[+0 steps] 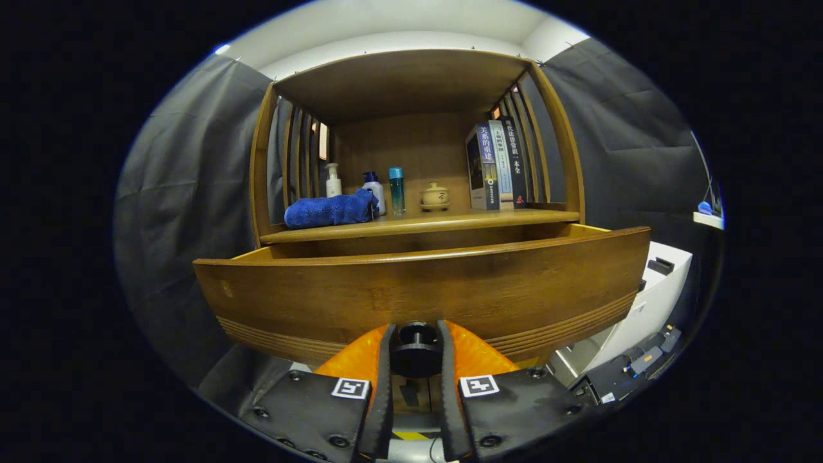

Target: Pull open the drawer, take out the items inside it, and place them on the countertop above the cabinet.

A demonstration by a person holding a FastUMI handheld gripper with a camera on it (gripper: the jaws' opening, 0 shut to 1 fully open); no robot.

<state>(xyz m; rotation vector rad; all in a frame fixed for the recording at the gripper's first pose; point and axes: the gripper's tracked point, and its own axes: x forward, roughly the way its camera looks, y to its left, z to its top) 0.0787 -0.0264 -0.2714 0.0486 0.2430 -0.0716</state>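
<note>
Between the fingers sits the drawer (424, 292) knob (415, 350), gripper (415, 341) pinching it. Drawer's inside is hidden behind its front panel

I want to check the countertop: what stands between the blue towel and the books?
In the gripper view, three bottles and a small pot stand between the towel and the books. The gripper grips the drawer knob.
</note>
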